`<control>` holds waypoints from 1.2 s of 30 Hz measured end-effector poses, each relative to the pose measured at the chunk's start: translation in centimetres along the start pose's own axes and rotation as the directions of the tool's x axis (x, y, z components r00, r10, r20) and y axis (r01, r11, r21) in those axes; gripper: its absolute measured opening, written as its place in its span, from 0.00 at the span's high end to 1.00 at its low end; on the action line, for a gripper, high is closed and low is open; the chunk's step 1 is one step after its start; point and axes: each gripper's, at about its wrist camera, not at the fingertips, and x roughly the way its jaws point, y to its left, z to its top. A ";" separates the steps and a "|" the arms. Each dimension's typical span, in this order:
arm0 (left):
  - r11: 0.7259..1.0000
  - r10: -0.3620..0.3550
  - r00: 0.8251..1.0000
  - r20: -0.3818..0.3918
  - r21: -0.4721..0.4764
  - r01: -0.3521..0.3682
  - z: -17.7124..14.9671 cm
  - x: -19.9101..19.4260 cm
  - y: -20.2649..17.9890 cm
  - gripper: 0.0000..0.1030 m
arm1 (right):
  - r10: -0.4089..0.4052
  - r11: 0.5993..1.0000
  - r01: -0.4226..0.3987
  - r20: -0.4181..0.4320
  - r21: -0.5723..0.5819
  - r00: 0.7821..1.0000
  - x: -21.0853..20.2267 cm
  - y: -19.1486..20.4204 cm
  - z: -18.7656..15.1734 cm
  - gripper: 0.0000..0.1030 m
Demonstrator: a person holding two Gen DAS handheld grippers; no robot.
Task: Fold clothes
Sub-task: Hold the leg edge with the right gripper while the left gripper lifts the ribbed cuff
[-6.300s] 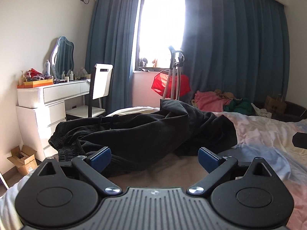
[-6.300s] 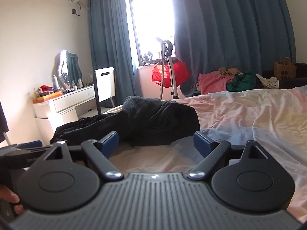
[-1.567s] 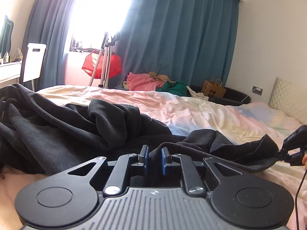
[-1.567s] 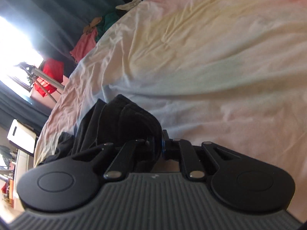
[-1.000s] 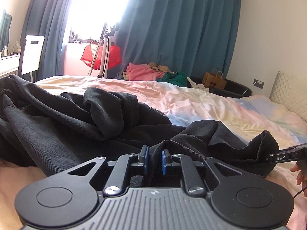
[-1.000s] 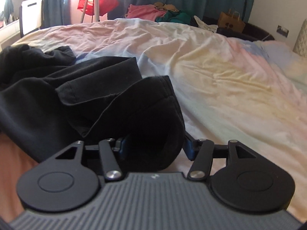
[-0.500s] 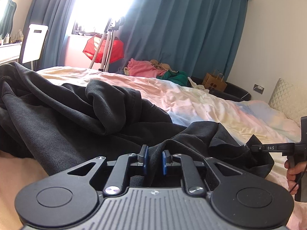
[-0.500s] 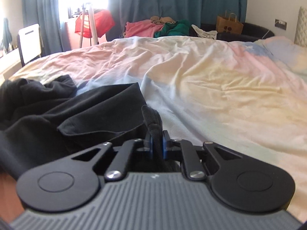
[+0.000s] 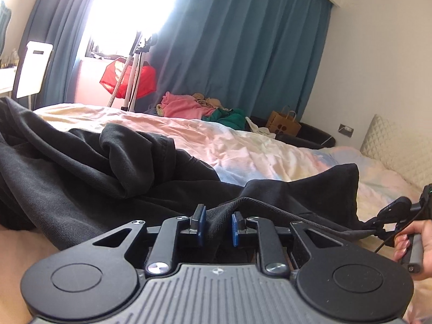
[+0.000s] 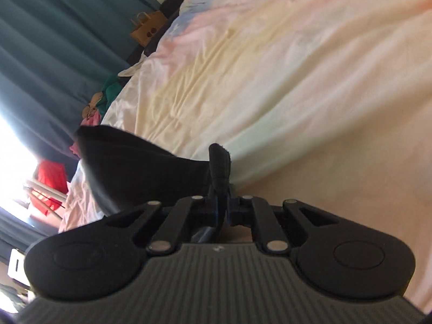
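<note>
the black garment (image 9: 81, 178) lies heaped on the pastel bedsheet (image 9: 256, 156), running from the far left across to both grippers. the left gripper (image 9: 216, 225) has its blue pads a little apart with a ribbed hem bunched between them — the right gripper (image 10: 222, 210) is closed tight on another edge, tilted sideways over the sheet.

Bed (image 9: 243, 151) under my tongs: pastel sheet, pink, yellow and pale blue, well wrinkled. Black garment (image 9: 81, 178) lies bunched across its near left part, one edge lifted off the sheet at my right. Far half of the sheet bare. Quilted headboard (image 9: 399, 148) at the right end.
</note>
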 end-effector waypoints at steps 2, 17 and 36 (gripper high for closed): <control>1.000 0.000 1.000 -0.005 0.017 0.000 -0.1 0.0 -0.2 0.81 | 0.013 1.000 -0.013 -0.005 -0.001 1.000 -0.2 -0.1 0.0 0.91; 0.975 -0.004 0.990 -0.138 -0.221 -0.027 0.4 -0.9 3.4 0.28 | 0.107 0.991 -0.094 -0.147 0.093 0.983 2.1 0.4 -0.9 0.62; 0.043 0.308 0.950 -0.054 -0.997 -0.071 -3.7 -5.7 24.8 0.14 | 0.120 0.993 -0.120 -0.025 0.014 0.992 1.9 1.4 0.1 0.93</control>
